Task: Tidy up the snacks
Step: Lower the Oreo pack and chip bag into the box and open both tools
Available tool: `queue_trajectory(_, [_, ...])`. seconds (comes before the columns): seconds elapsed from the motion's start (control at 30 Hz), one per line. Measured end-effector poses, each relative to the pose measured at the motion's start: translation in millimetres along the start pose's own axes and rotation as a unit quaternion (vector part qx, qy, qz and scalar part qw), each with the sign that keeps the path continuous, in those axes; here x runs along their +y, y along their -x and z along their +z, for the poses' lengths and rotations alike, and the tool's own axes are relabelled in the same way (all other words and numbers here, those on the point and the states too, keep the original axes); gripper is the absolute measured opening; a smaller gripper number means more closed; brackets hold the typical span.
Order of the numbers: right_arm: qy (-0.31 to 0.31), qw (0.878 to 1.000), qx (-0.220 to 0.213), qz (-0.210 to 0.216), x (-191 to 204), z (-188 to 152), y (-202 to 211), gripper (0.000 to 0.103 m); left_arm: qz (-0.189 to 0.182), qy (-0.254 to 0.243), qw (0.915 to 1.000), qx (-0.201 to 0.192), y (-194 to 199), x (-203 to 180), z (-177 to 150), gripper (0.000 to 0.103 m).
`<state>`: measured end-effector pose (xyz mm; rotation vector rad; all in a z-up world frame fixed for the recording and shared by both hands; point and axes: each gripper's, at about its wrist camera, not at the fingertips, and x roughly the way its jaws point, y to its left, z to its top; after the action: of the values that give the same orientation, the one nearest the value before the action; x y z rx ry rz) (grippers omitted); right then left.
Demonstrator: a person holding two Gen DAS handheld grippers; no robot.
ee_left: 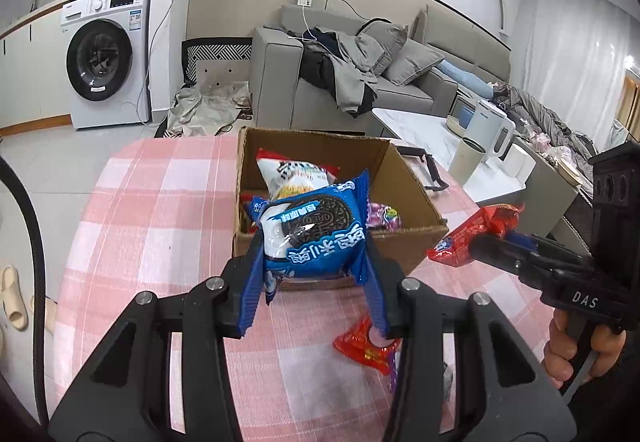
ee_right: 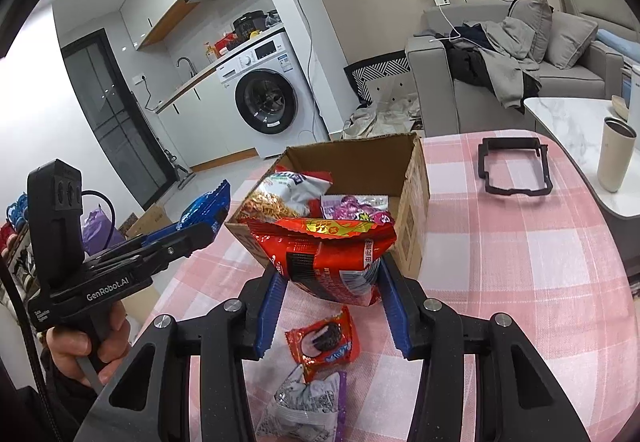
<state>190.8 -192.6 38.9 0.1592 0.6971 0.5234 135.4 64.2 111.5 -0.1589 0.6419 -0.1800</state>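
Left tool (ee_left: 316, 262): clamped on a blue Oreo packet (ee_left: 310, 232), held clear of the desk (ee_left: 160, 209), which wears a pink checked cloth. Directly ahead of this tool stands an open cardboard box (ee_left: 400, 177). Inside it, a white-and-red noodle snack bag (ee_left: 292, 171) leans at the far side and a purple packet (ee_left: 384, 215) lies to the right of the held packet.

Right tool (ee_right: 332, 282): clamped on a red snack bag (ee_right: 324, 254), also held off the desk, just short of the box's near corner. In the left wrist view this tool enters from the right with the red bag at its tip, beside the box's right wall.

Loose items on the desk: beneath the right tool, a small red Oreo packet (ee_right: 324, 342) lies flat, and touching it on the near side is a crumpled silver-and-purple wrapper (ee_right: 308, 406). The red packet also shows below the left tool's right finger.

Ahead and to the right of the right tool, well apart from the box, a black rectangular frame (ee_right: 514, 165) lies flat on the cloth.
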Motion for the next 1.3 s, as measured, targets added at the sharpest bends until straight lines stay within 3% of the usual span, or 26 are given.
queue_trajectory(0.2, [0.004, 1.000, -0.004, 0.002, 6.6, 13.3, -7.1, 0.047, 0.004, -0.006, 1.0000, -0.002, -8.9, -6.0, 16.4, 0.041])
queue_trajectory(0.53, [0.002, 1.000, -0.002, 0.003, 12.5, 33.8, -31.9, 0.047, 0.015, -0.021, 0.9997, 0.001, -55.4, -30.5, 40.9, 0.041])
queue_trajectory(1.3, [-0.005, 0.999, 0.026, -0.018, -3.0, 57.6, -83.8, 0.047, 0.024, -0.042, 0.9987, 0.018, -122.5, -37.2, 52.7, 0.041])
